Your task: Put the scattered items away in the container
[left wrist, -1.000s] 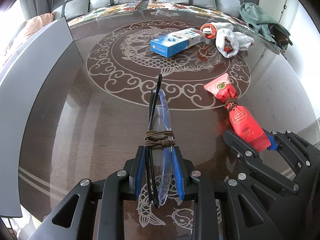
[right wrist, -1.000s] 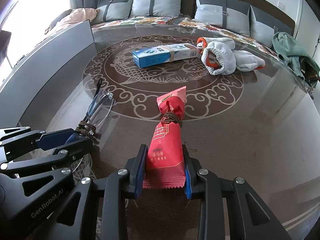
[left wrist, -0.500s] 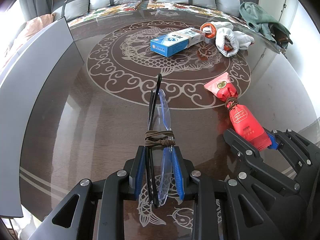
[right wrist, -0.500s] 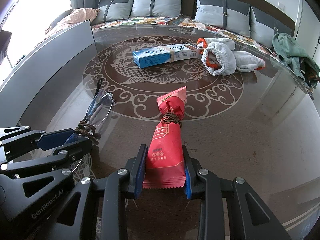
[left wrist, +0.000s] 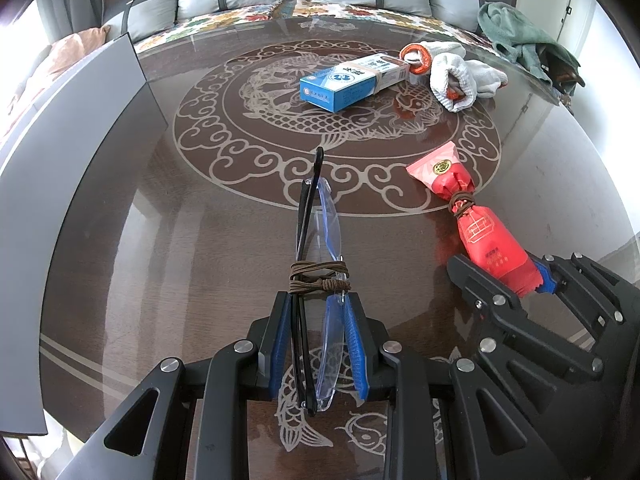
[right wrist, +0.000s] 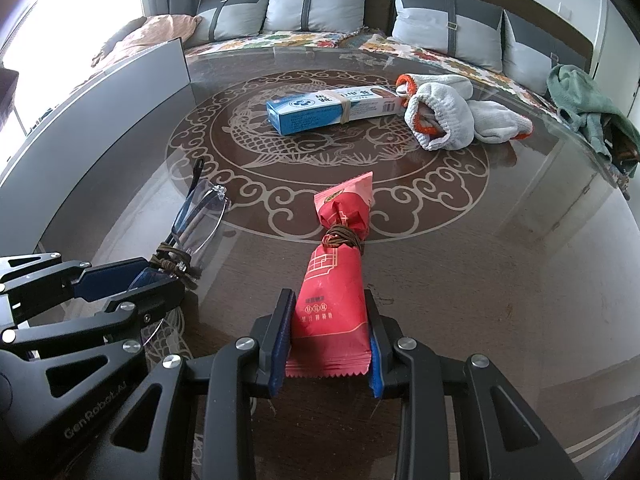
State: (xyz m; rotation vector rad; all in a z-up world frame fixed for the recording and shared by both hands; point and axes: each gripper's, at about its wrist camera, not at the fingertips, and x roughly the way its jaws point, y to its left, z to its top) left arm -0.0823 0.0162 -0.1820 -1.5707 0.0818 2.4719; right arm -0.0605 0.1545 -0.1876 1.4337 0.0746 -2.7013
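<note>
Here the left gripper [left wrist: 318, 332] is closed down on a pair of folded glasses [left wrist: 320, 236], clear rimless lenses and thin black arms bound with several turns of brown cord, its blue pads pressing the bundle from both sides. The right gripper [right wrist: 326, 340] is likewise clamped on one red snack packet [right wrist: 334, 280], a crinkly foil wrapper with a serrated end, gold printing too small to read, and the same brown cord knotted round its neck (so it looks pinched like a sweet). Both items reach forward over the glass tabletop [left wrist: 200, 240], a glossy dark surface with a pale carp-and-cloud scroll pattern in a ring. Farther off on that pattern lies one long blue-and-white cardboard box [right wrist: 332, 108] with a rubber band round its middle; its characters cannot be read. Touching its far end is a heap of white knit work gloves [right wrist: 452, 116] with orange cuffs, how many I cannot tell. A grey flat-walled container [right wrist: 100, 120], smooth and matte, stands along the left edge of the table, well apart from both held items. One crumpled green cloth [right wrist: 580, 100] sits at the far right rim. On the left gripper's body, in the right wrist view, "GenRobot.AI" is moulded in the black plastic. Behind the table a sofa carries four grey cushions [right wrist: 316, 4] with dark straps.
</note>
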